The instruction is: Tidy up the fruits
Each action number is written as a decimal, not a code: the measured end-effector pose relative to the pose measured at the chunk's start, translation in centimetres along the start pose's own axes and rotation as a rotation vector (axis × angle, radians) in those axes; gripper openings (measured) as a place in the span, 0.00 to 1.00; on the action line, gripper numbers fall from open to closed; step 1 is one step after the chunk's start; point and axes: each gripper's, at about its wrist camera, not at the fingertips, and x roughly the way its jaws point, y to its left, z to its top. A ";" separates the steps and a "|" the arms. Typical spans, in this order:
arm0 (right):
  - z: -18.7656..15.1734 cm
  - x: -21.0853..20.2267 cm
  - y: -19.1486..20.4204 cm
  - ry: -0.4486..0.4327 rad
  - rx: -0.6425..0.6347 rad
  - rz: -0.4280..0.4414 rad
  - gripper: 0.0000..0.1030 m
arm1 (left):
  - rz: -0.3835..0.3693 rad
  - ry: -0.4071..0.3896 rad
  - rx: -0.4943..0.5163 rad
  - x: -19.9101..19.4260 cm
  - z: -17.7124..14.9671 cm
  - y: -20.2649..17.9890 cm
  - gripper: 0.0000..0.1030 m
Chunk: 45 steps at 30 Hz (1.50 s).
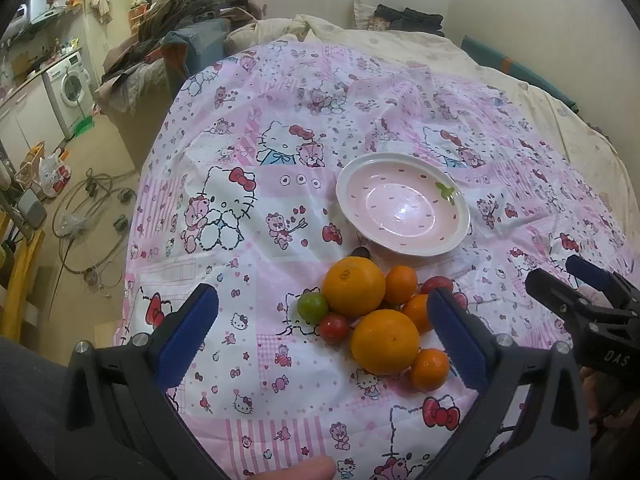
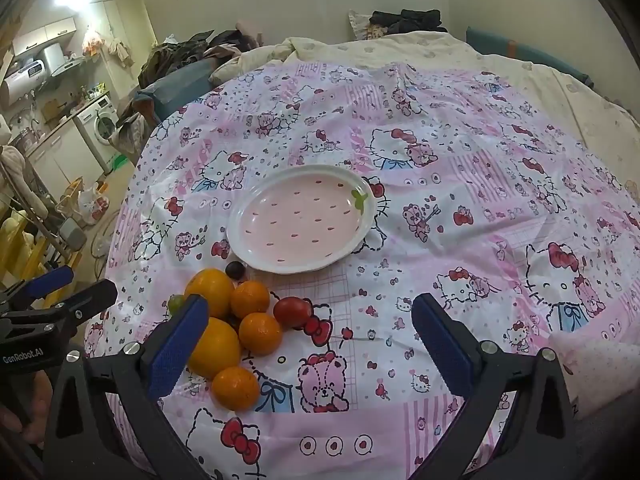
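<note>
Left hand-held gripper: held low over the near edge of the cloth, its blue-padded fingers spread wide apart and gripping nothing; the fruit pile sits between and just beyond the tips.
Right hand-held gripper: level beside the left one, fingers likewise spread wide and holding nothing, its left finger in front of the fruit pile.
Surface: a bed with a cream quilt, overlaid by a pink-and-white cartoon-cat cloth, slightly creased.
Plate: pink oval dish with white rim, dark seed marks and a green leaf sprig, resting on the cloth just beyond the fruit, with nothing in it.
Large oranges: two, one behind the other, at the middle of the pile.
Small oranges: three, clustered against the large ones on the pile's right and near sides.
Red fruits: small and round, at the pile's edges; kind unclear.
Green fruit: small, on the left edge of the pile.
Dark fruit: between pile and plate rim.
Room: washing machine, heaped clothes and hoses on the floor at left.
</note>
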 end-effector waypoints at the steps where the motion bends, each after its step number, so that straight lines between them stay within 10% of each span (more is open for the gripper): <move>1: 0.0 0.0 0.0 0.000 0.001 0.000 1.00 | 0.000 0.000 0.001 0.0 0.0 0.0 1.00; 45: 0.2 -0.2 -0.1 0.004 0.006 -0.001 1.00 | 0.010 -0.002 0.003 0.0 0.2 -0.1 1.00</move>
